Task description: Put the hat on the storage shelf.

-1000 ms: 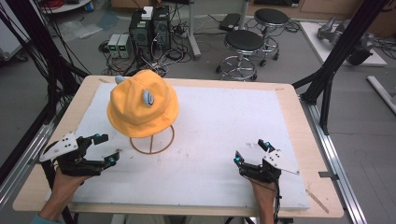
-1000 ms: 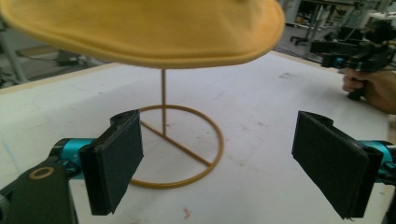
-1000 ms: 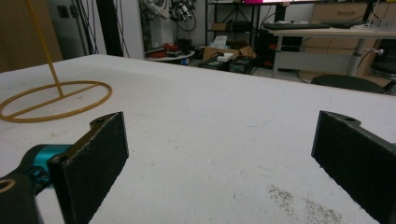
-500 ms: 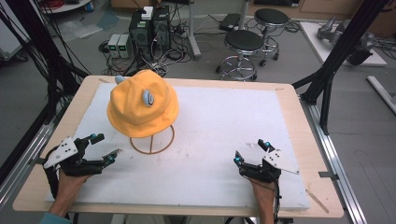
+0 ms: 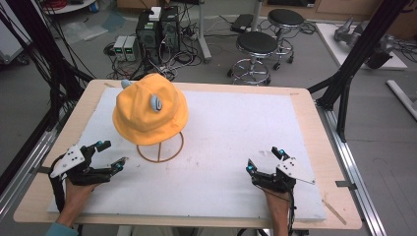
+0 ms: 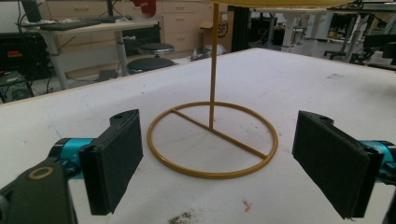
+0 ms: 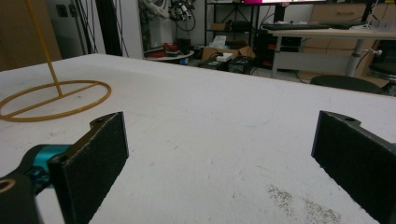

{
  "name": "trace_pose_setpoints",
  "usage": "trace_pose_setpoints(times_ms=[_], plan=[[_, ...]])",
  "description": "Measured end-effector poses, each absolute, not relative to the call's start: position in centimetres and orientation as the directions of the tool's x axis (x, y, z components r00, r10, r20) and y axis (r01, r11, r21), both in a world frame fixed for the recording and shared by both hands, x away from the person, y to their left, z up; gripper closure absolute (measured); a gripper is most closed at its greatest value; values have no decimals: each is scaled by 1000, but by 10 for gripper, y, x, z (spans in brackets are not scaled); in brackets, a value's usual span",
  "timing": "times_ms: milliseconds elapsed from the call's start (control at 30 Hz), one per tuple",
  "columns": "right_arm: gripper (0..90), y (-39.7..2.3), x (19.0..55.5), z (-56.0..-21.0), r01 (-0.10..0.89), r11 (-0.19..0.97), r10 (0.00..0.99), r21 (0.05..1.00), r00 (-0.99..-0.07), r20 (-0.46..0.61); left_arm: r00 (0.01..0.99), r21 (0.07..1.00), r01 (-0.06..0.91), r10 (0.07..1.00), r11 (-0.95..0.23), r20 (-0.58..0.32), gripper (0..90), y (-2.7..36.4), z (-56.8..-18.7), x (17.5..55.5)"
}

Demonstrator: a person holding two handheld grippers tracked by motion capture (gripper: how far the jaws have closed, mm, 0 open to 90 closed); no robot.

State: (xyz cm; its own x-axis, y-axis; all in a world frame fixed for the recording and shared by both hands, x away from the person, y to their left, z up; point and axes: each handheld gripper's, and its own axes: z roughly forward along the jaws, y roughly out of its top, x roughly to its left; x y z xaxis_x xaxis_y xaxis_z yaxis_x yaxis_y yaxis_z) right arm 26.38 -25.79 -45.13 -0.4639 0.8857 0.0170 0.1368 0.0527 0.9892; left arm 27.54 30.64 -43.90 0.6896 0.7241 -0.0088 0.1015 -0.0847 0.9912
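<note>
A yellow bucket hat (image 5: 147, 110) with a small blue-grey patch sits on a thin yellow wire stand (image 5: 160, 150) at the left middle of the white board. My left gripper (image 5: 112, 155) is open just left of the stand's ring base, low over the board. In the left gripper view the ring base (image 6: 212, 175) and pole (image 6: 214, 60) lie straight ahead between my open left gripper (image 6: 224, 161), with the hat's brim (image 6: 280, 2) overhead. My right gripper (image 5: 264, 160) rests open near the front right; its view shows bare board between its pads (image 7: 91, 158) and the ring (image 7: 53, 100) far left.
The white board (image 5: 246, 123) lies on a wooden table (image 5: 314, 113). Beyond the table's far edge stand two stools (image 5: 255, 46), computer boxes (image 5: 157, 27) and cables on the floor. Black frame posts (image 5: 354, 54) rise at both sides of the table.
My left gripper has shifted only slightly beside the stand's base. The right gripper, hat and stand have not moved.
</note>
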Motion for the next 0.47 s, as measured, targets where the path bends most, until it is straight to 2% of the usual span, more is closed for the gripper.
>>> trace_pose_setpoints(times_ms=[467], plan=[[27,-258,264,-451,144,44,886,989,-462,28,677,989,122,736,-87,-19,164,309,-444,276]])
